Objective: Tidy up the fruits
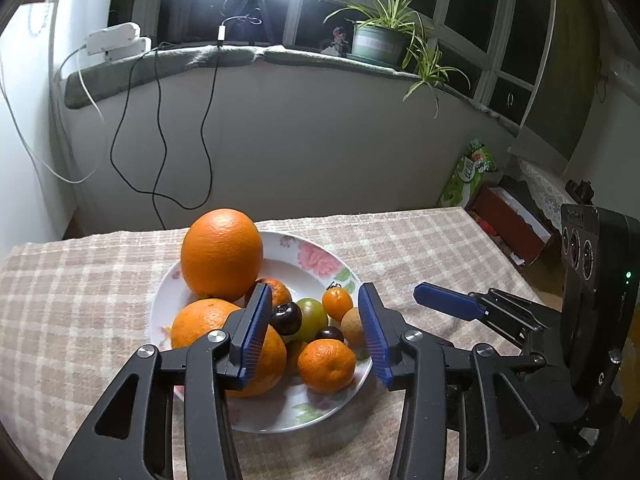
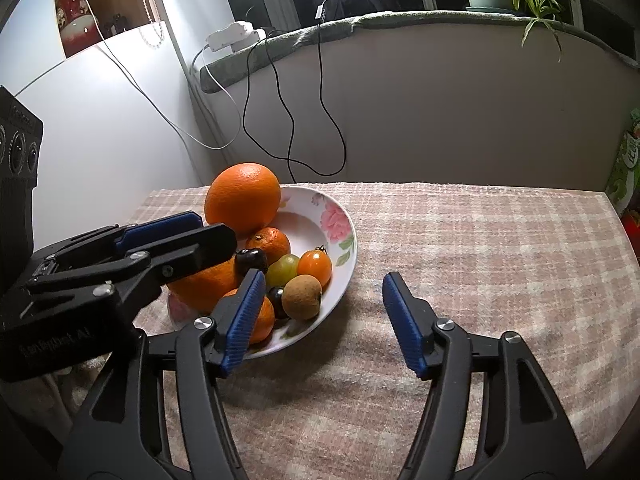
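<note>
A floral plate [image 1: 312,256] piled with fruit sits on a worktop [image 1: 420,248] covered in a pink and beige checked cloth, toward the worktop's far left part as the right wrist view shows it. At the plate's far side a large orange [image 1: 221,254] rests on top of the heap. Below it, nearer the cameras, lies a second big orange [image 1: 200,322], with a small mandarin [image 1: 278,290] between them. Around the middle are a dark cherry [image 1: 286,317], a green-yellow tomato [image 1: 314,318], a small orange tomato [image 1: 337,303], a brown kiwi-like fruit [image 2: 302,296] at the plate's right rim, another dark cherry [image 1: 330,334], and a mandarin [image 1: 326,365] at the near edge.

The left hand-held gripper [image 1: 318,328] hovers over the near side of the plate with its blue-padded jaws spread apart, framing the small fruits and gripping nothing. The right hand-held gripper [image 2: 322,322] hangs just right of the plate, its jaws also wide apart and empty; its left finger overlaps the plate's near rim in view, while its right finger is over bare cloth.

Behind the worktop are a pale wall, dangling black cables [image 1: 160,140] and a potted spider plant [image 1: 380,36] on the windowsill.
</note>
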The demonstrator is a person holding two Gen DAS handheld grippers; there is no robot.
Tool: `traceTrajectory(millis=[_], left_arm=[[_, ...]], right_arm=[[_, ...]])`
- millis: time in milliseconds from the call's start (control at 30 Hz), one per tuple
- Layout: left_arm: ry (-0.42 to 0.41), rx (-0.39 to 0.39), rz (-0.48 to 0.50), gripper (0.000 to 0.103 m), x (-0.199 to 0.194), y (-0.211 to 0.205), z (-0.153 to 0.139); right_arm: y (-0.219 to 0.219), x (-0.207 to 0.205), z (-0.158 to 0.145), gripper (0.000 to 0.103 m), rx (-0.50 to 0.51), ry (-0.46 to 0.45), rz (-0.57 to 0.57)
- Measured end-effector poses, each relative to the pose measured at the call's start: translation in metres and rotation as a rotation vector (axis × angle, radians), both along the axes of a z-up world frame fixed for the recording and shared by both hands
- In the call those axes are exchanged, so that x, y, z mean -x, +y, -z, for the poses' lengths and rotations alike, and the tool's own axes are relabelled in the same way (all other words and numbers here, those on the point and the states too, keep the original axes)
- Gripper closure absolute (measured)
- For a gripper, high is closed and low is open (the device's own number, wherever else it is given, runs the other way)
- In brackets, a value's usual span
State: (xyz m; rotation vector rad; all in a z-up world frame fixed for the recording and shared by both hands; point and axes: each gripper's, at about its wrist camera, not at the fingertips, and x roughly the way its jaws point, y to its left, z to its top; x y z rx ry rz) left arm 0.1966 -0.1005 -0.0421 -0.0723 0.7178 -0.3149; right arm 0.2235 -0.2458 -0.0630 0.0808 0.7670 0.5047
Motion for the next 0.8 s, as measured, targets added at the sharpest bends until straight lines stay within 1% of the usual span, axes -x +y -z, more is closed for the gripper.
traceTrajectory(millis=[100,167,233,300,367,533,800], left_arm=[[0.001,-0.001,-0.004,0.059,0.002,0.001,0.000],[0.002,-0.001,-0.012,0.050,0.003,0.003,0.000],[0.004,0.003,-0.022,0.047,0.005,0.006,0.000],[0.008,0.008,-0.033,0.046,0.006,0.010,0.000],[0.012,0.015,-0.047,0.042,0.008,0.016,0.000],[0.019,0.025,-0.076,0.038,0.014,0.026,-0.001],[0.018,0.027,-0.099,0.038,0.034,0.036,-0.002]], right_arm=[[-0.001,0.002,0.000,0.038,0.002,0.002,0.001],[-0.002,0.003,-0.001,0.034,0.003,0.002,0.003],[-0.003,0.005,-0.001,0.030,0.004,-0.002,0.006],[-0.005,0.008,-0.002,0.027,0.003,-0.007,0.010],[-0.007,0.010,-0.003,0.024,0.000,-0.010,0.015],[-0.012,0.014,-0.007,0.017,-0.010,-0.015,0.028],[-0.013,0.030,-0.014,0.016,-0.004,-0.030,0.015]])
